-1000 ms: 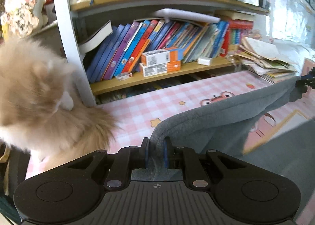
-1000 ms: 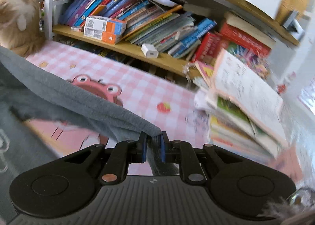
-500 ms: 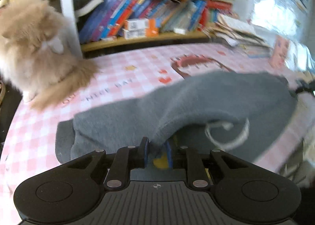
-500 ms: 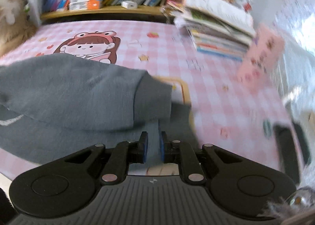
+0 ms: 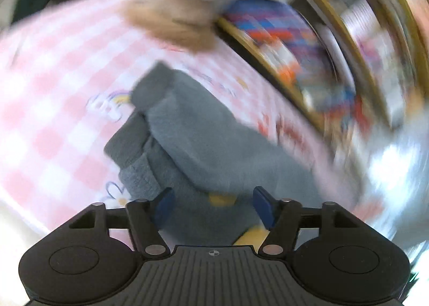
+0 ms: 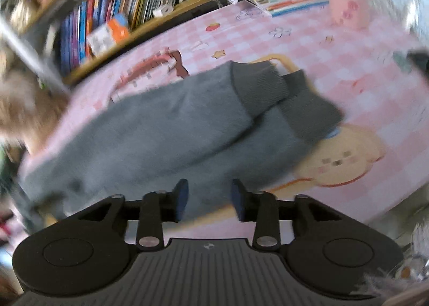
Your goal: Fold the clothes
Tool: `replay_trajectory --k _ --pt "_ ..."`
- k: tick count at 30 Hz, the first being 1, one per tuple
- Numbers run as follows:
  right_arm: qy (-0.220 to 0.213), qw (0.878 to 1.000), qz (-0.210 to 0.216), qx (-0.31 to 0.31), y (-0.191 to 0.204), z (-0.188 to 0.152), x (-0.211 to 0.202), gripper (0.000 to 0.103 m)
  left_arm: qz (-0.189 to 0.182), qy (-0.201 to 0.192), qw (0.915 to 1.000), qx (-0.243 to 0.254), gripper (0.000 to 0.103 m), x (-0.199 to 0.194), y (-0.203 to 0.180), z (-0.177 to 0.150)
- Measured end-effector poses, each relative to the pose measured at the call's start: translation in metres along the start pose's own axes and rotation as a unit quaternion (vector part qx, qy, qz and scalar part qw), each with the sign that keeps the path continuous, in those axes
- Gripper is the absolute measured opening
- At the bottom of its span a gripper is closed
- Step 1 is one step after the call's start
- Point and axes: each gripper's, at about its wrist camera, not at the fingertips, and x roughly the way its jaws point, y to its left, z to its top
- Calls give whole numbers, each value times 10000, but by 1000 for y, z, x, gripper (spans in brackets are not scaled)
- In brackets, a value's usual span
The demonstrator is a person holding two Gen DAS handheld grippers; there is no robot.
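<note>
Left wrist view, blurred: the left gripper stands with jaws spread wide and empty. The grey garment lies folded on the pink checked tablecloth, just ahead of and between the fingertips.

Right wrist view: the right gripper is likewise released, its jaws apart. The grey garment stretches ahead of them, its ribbed cuffs stacked ahead to the right.

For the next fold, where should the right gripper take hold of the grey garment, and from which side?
Probably the ribbed cuffs of the grey garment: they lie stacked at its far end, a firm thick edge. The open right gripper should come from the bare cloth beyond them.
</note>
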Motion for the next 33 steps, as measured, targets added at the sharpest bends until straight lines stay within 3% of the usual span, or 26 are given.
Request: replay_trajectory --k 4,6,9,18,20,21,23,24,25,27,31,33 --pt "-59 9888 529 1394 -13 16 14 38 -241 -201 9912 -1285 65 10 25 9" --pt "-72 9742 673 2153 -25 23 22 40 -283 -301 9868 -1564 65 14 29 11" --pt "-32 9596 407 2783 -36 32 29 40 -279 -396 9827 -1787 65 19 27 11" --pt "-92 9628 57 2701 -41 57 38 44 119 -551 9797 -1925 62 25 26 9" --pt "-88 9639 -13 2661 -43 61 47 39 174 -634 9770 -2028 62 26 29 10" --pt "-90 9645 -43 2637 -43 62 50 31 180 -660 9751 -2109 61 27 30 11" --pt "-97 9673 -49 2533 -43 67 54 19 173 -656 9744 -2143 40 29 32 12" --pt "-100 9697 -8 2439 -41 70 55 17 155 -613 9763 -2070 17 30 31 13" --pt "-201 9740 74 2254 -37 77 49 16 211 -584 9800 -1889 4 31 27 16" --pt "-527 9809 308 1848 -25 95 31 10 171 -735 9850 -1553 4 28 16 23" --pt "-1432 9795 874 1112 2 126 -31 10 -459 -1069 9868 -1128 4 2 -14 38" --pt "-1349 9823 746 1060 -2 122 -30 10 -633 -1179 9878 -799 4 -16 -25 39"
